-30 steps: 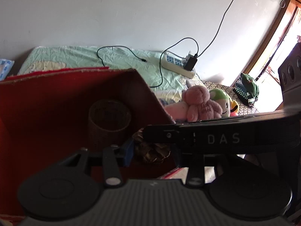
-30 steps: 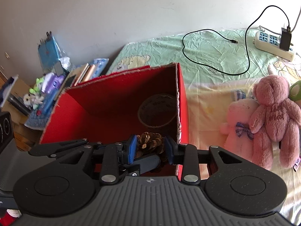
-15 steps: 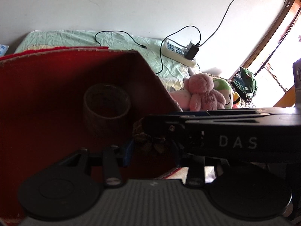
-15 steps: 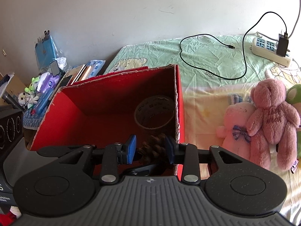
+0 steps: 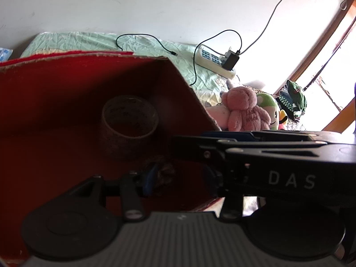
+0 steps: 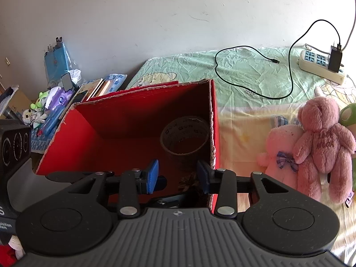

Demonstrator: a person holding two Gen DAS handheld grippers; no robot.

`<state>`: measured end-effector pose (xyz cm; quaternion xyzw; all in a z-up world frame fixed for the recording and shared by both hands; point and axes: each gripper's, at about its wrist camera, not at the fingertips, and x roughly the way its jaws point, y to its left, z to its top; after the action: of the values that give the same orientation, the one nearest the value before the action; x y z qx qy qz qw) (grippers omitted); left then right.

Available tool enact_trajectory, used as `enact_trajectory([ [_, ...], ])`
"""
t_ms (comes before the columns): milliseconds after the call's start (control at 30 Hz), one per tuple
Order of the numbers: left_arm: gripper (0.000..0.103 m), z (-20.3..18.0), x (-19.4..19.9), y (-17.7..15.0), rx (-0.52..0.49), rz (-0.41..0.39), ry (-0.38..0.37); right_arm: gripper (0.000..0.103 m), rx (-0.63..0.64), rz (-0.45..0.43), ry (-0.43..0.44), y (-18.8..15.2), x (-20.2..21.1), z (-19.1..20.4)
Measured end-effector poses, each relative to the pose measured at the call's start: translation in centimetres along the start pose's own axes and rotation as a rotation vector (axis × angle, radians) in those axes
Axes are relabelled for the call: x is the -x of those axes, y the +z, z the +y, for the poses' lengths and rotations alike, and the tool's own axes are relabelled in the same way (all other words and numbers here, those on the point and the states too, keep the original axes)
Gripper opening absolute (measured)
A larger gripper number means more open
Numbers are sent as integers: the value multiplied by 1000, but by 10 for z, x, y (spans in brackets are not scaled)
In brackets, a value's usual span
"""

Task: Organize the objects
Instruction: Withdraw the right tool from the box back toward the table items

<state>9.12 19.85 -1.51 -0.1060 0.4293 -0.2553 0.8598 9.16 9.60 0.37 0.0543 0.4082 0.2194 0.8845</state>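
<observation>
A red cardboard box (image 6: 133,120) stands open-topped on the bed, with a roll of clear tape (image 6: 184,138) upright in its far right corner. A brown pine cone (image 6: 189,181) lies low inside the box near the front wall. My right gripper (image 6: 178,175) hangs over it, jaws opening, blue pads clear of the cone. In the left wrist view the box wall (image 5: 66,89), the tape roll (image 5: 130,122) and the dim pine cone (image 5: 164,173) show. My left gripper (image 5: 180,178) is also opening, the cone beside its left pad. The right gripper's black body hides its right finger.
Two pink plush bears (image 6: 322,142) lie right of the box on the bedsheet. A white power strip (image 6: 320,66) with a black charger and a looping black cable (image 6: 255,89) lies further back. Books (image 6: 95,86) and small toys crowd the left side by the wall.
Both pairs of jaws have spread wider. The pine cone, earlier gripped between the pads, now sits lower in the box and free of them.
</observation>
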Motion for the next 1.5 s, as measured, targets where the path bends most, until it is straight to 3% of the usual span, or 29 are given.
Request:
enact_trajectory([
  [200, 52, -1, 5, 0, -10, -9, 36, 42, 9, -11, -1, -2, 0, 1],
  [533, 57, 8, 27, -1, 1, -35, 180, 41, -47, -12, 17, -2, 3, -1],
  [733, 66, -2, 37, 0, -15, -42, 278, 42, -55, -19, 21, -4, 7, -1],
  [1133, 73, -29, 61, -4, -74, -70, 443, 42, -67, -58, 40, -14, 21, 1],
  [1500, 78, -42, 75, -16, -66, -78, 542, 42, -70, -96, 58, -25, 42, 5],
])
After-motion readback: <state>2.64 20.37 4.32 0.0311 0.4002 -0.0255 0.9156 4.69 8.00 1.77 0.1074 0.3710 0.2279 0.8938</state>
